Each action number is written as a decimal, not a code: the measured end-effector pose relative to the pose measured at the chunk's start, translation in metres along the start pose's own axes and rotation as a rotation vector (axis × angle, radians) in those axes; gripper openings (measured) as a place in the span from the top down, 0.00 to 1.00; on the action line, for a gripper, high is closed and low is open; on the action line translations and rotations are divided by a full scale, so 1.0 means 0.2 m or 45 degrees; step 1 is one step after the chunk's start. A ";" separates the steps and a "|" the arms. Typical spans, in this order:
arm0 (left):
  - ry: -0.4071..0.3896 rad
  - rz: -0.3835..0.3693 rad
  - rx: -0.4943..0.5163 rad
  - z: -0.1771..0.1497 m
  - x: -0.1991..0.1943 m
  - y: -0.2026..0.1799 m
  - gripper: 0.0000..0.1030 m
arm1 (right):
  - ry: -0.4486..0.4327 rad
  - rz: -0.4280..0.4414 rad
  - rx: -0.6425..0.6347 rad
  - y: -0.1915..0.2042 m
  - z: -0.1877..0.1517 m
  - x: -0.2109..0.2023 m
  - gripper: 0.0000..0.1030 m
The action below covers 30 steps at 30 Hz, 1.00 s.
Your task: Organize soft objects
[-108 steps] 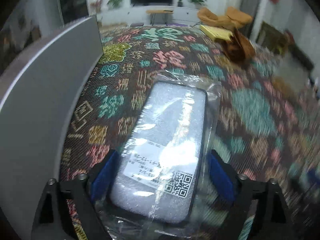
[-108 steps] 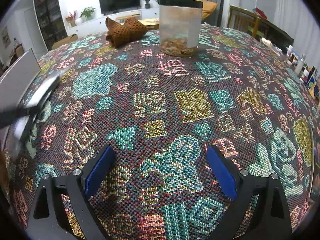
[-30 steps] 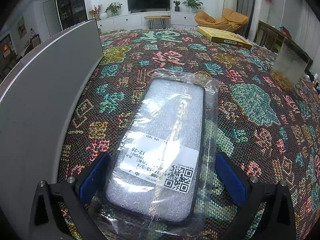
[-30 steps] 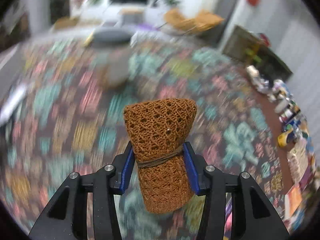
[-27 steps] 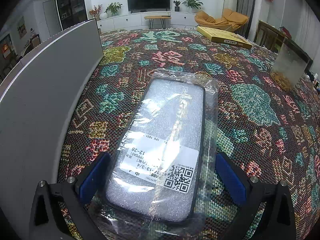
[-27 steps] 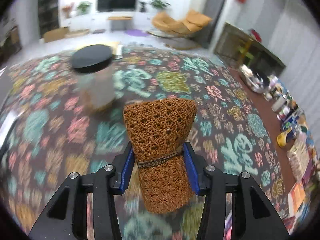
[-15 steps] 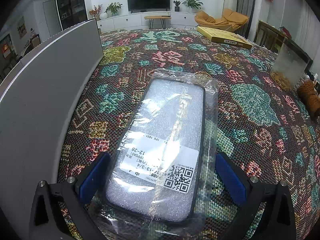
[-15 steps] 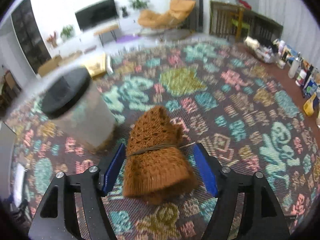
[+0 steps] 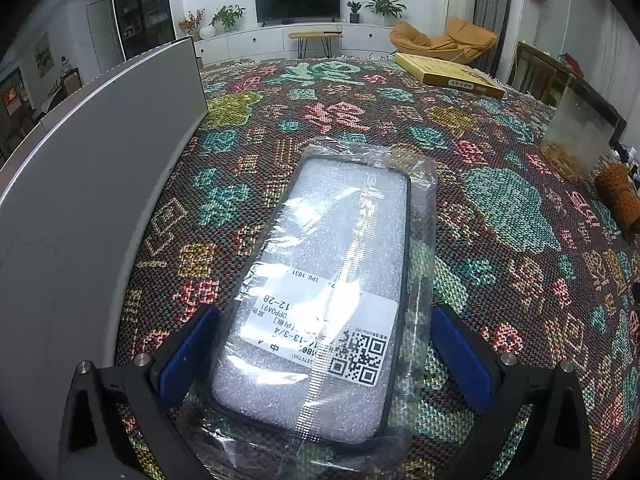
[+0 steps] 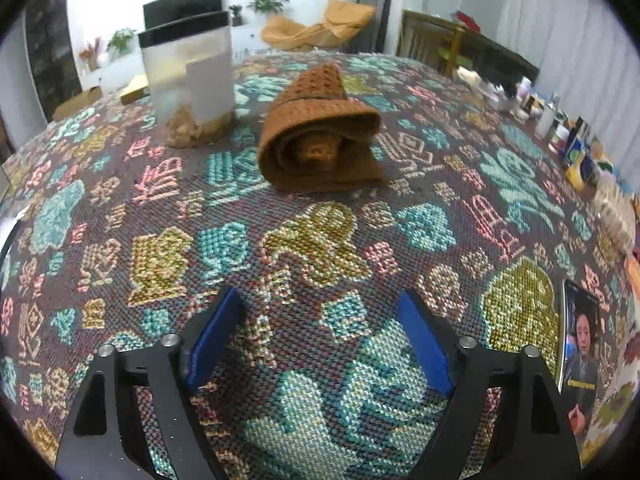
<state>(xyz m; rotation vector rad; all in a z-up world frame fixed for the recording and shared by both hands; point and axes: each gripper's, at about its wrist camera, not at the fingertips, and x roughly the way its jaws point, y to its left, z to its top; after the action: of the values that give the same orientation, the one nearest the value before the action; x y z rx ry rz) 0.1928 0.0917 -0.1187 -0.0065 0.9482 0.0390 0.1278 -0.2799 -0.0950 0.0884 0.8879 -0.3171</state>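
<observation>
A bagged phone case with a white label lies flat on the patterned tablecloth. My left gripper is open and straddles its near end, its blue pads clear of the case. A brown knit roll rests on its side on the cloth, just right of a clear jar. My right gripper sits well short of the roll, its jaws opening with only cloth between them. The same roll shows at the far right of the left wrist view.
A tall grey panel runs along the left of the case. A flat yellow box lies at the table's far side. A phone with a lit screen lies near the right gripper. Small bottles crowd the right edge.
The right gripper lowered the knit roll onto the cloth beside the jar, let it go, widened its jaws and drew back. The left gripper and case stayed put.
</observation>
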 end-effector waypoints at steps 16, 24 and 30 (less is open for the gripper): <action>0.000 -0.001 0.001 0.00 0.00 0.00 0.00 | 0.004 -0.024 0.029 -0.03 0.01 0.04 0.09; 0.000 -0.001 0.001 0.00 0.00 0.00 0.00 | 0.005 -0.025 0.029 -0.03 0.01 0.04 0.09; 0.000 -0.001 0.001 0.00 0.00 0.00 0.00 | 0.005 -0.025 0.029 -0.03 0.01 0.04 0.09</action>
<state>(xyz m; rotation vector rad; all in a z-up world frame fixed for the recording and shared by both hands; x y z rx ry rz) 0.1933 0.0921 -0.1192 -0.0062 0.9483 0.0379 0.1319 -0.2882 -0.0986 0.1013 0.8895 -0.3450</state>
